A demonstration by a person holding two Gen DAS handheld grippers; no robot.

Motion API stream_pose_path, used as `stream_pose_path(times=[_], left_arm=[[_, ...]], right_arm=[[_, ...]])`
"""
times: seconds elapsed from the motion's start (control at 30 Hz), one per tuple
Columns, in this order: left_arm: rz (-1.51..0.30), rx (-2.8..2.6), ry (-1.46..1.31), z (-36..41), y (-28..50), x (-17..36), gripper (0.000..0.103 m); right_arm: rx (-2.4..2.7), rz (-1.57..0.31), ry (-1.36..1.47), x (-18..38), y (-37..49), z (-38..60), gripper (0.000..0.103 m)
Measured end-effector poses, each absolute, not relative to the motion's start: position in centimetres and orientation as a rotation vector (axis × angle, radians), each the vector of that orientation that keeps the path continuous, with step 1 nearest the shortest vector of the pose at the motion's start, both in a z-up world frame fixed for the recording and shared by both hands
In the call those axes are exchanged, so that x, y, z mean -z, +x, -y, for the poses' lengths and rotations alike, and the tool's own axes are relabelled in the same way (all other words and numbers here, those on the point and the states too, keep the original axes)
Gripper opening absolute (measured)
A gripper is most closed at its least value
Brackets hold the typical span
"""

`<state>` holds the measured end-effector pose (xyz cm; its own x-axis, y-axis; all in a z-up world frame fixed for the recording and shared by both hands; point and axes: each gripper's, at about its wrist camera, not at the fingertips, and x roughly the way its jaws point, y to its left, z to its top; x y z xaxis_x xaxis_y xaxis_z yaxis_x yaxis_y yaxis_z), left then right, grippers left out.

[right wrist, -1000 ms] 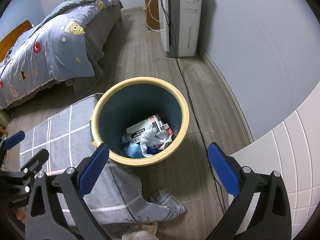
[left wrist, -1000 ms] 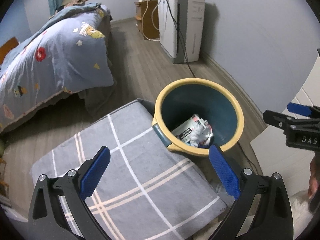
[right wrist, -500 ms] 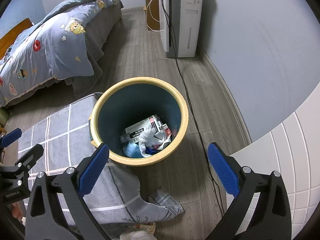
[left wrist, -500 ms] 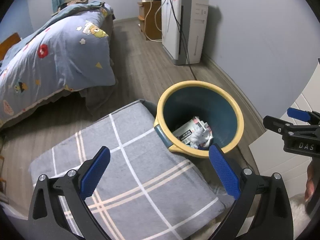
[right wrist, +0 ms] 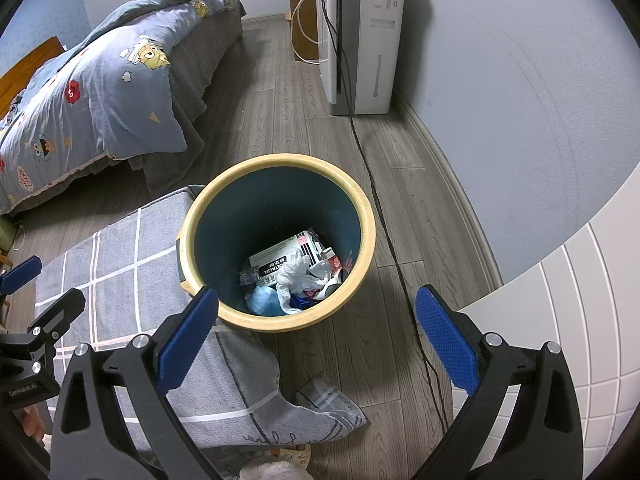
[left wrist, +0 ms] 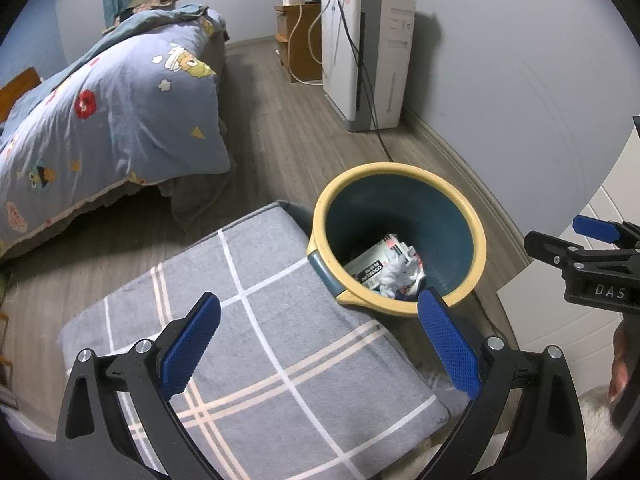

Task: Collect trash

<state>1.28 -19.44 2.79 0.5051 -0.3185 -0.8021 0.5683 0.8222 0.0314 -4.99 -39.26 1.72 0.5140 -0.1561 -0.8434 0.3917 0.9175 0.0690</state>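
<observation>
A round bin with a yellow rim (right wrist: 280, 160) and dark blue inside stands on the wooden floor; it also shows in the left wrist view (left wrist: 400, 170). Inside lies trash (right wrist: 294, 272): a white printed carton, crumpled white paper and blue scraps, also seen in the left wrist view (left wrist: 388, 270). My right gripper (right wrist: 316, 330) is open and empty above the bin's near rim. My left gripper (left wrist: 320, 340) is open and empty above a grey checked cushion (left wrist: 256, 320), left of the bin. The right gripper also shows at the right edge of the left wrist view (left wrist: 592, 248).
A bed with a blue cartoon quilt (right wrist: 104, 92) stands at the left. A white appliance (right wrist: 360, 36) stands against the blue wall, with a black cable (right wrist: 384, 220) running past the bin. A white tiled surface (right wrist: 560, 292) is at the right. A grey cloth (right wrist: 320, 408) lies on the floor.
Both grippers have drawn back and up a little from the bin; the view shows more of the room. Both jaws stay open and the trash in the bin has not moved.
</observation>
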Motion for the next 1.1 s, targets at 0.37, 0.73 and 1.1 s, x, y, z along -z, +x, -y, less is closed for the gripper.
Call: stream_pose_path(times=[0.37,0.73,1.1], left_arm=[[-0.889,0.550,0.312,19.64,1.18,-2.76,0.098],[-0.888,0.549,0.312,19.64,1.19,-2.78,0.098],[-0.859,0.575,0.325,19.93,0.80,-3.18,0.098]], right_arm=[[0.334,-0.981,0.264,-1.61,-5.07,39.43,0.097],[0.335,-0.986,0.263,-1.45,-5.21,39.55,0.097],[0.337,-0.989,0.265,-1.33,-5.29,39.49,0.097]])
